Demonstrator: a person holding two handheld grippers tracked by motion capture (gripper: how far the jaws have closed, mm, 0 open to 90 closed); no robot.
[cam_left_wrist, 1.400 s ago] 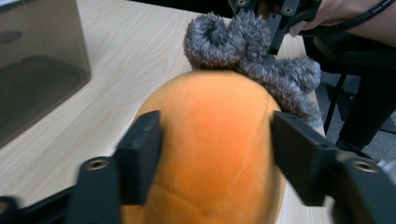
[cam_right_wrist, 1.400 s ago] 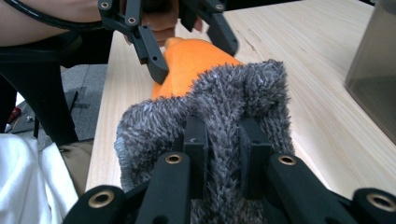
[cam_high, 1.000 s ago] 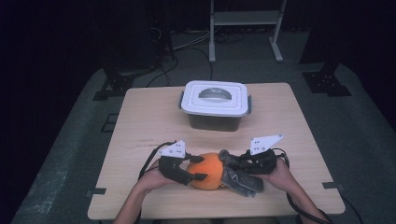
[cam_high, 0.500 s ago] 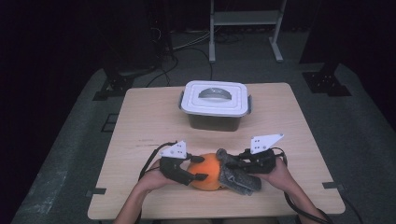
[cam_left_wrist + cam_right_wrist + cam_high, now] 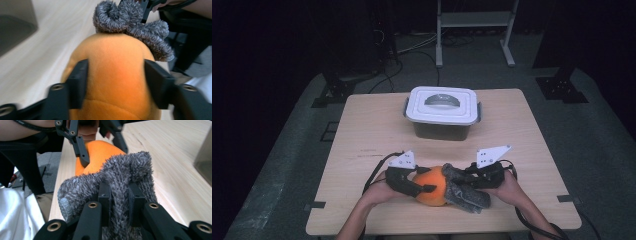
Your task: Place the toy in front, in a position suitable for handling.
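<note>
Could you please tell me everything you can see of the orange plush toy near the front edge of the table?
The orange plush toy is a rounded, soft-looking body of smooth orange fabric with a faint seam low on its side. It lies on the wooden table near the front edge. The left gripper has just been closing on it, and its black pads press into both flanks. A fuzzy grey cloth lies bunched against its far end, pinched by the right gripper.

Lidded bin [image 5: 443,112] blocks table's [image 5: 532,150] far middle; sides free.
</note>
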